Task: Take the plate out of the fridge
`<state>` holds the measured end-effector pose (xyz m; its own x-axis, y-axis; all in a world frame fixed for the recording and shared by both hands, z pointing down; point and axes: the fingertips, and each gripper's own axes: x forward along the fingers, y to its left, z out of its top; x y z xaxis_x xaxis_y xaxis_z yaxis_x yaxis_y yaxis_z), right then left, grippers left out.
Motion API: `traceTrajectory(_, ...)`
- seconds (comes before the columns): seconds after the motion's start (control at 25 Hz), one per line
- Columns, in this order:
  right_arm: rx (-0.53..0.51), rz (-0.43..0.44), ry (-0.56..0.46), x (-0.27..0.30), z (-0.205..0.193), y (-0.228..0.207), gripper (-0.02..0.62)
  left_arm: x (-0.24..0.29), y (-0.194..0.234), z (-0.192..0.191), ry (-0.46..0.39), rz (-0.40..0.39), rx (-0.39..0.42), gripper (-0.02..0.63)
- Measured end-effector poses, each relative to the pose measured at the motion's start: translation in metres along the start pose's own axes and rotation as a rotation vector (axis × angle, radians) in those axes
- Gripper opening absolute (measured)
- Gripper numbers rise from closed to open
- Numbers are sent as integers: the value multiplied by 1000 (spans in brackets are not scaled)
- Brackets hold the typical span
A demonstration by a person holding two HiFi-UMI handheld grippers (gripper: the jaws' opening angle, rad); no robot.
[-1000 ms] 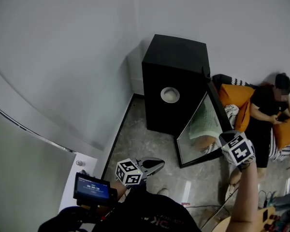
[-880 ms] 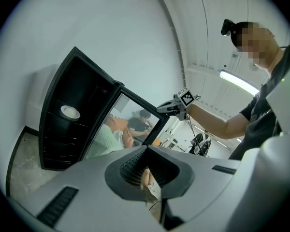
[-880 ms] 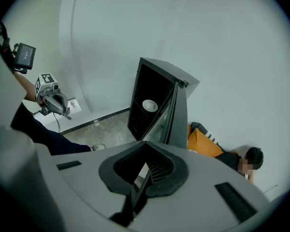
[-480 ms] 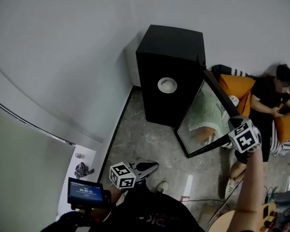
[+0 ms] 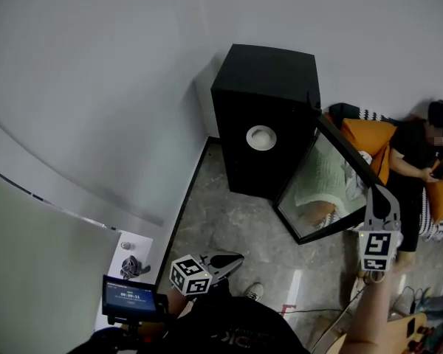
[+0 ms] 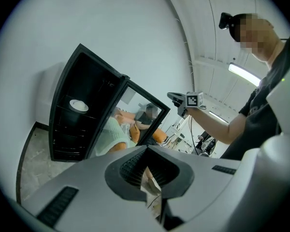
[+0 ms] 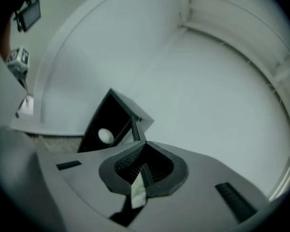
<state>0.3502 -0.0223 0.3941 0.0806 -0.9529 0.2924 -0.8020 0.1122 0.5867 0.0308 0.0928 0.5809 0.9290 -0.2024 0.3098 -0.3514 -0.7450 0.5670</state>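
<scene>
A black fridge (image 5: 264, 116) stands in the room's corner with its glass door (image 5: 326, 189) swung open to the right. A white plate (image 5: 261, 137) lies on a shelf inside; it also shows in the left gripper view as the plate (image 6: 79, 105) and in the right gripper view as the plate (image 7: 105, 136). My right gripper (image 5: 379, 195) is held up near the door's outer edge, shut and empty. My left gripper (image 5: 236, 257) hangs low near my body, shut and empty, well short of the fridge.
A person in black (image 5: 421, 168) sits on orange cushions (image 5: 369, 140) to the right of the fridge. White walls meet behind the fridge. A small screen (image 5: 131, 299) sits at my lower left. Cables (image 5: 314, 317) lie on the stone floor (image 5: 221, 220).
My right gripper has swung from tilted to upright and moved a little right and down beside the door's edge. The left gripper has barely shifted. The head view has drifted slightly.
</scene>
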Motion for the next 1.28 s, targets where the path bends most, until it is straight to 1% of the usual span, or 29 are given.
traceTrajectory(0.04,94,22,-74,-4,13,10,3,-3,9,1,8,4,-6,6)
traceTrajectory(0.08,220,81,-134,-4,20,25,3,-5,18,2,17,10,-13,6)
traceTrajectory(0.12,375,166,-182,0,22,44,3,-7,26,3,25,15,-18,6)
traceTrajectory(0.16,554,262,-217,5,21,64,3,-8,32,5,29,18,-21,6)
traceTrajectory(0.24,936,427,-252,21,17,103,3,-9,40,11,27,21,-23,6)
traceTrajectory(0.28,1102,487,-257,32,15,121,3,-9,43,15,23,21,-21,6)
traceTrajectory(0.32,1233,531,-255,44,13,139,5,-10,46,18,19,18,-18,6)
traceTrajectory(0.36,1332,559,-246,56,11,156,5,-12,47,20,16,16,-14,6)
traceTrajectory(0.4,1408,573,-234,70,10,172,5,-15,50,22,15,16,-9,6)
traceTrajectory(0.48,1514,577,-211,99,11,198,5,-23,56,22,18,23,-5,6)
traceTrajectory(0.52,1557,565,-178,113,7,210,14,-29,61,22,17,30,-9,6)
traceTrajectory(0.56,1597,532,-113,128,-3,223,28,-35,65,21,14,38,-19,6)
traceTrajectory(0.6,1635,486,-31,142,-16,235,29,-42,70,20,11,47,-31,6)
traceTrajectory(0.64,1668,448,30,157,-28,246,29,-49,76,18,7,58,-44,6)
traceTrajectory(0.68,1700,429,58,172,-34,255,29,-56,82,16,5,70,-55,6)
traceTrajectory(0.8,1818,405,75,218,-43,274,71,-76,101,12,1,112,-88,6)
traceTrajectory(0.92,1914,366,66,263,-54,286,75,-92,118,6,5,148,-122,6)
traceTrajectory(0.96,1943,344,77,277,-58,290,81,-96,123,4,8,155,-129,6)
traceTrajectory(1.0,1972,315,99,289,-61,293,101,-100,129,3,12,161,-136,6)
traceTrajectory(1.12,2063,228,154,325,-66,299,114,-106,146,-1,21,170,-157,6)
traceTrajectory(1.2,2090,192,162,347,-69,301,127,-106,157,-3,24,169,-171,6)
traceTrajectory(1.28,2081,173,188,364,-74,303,133,-105,164,-8,25,165,-188,6)
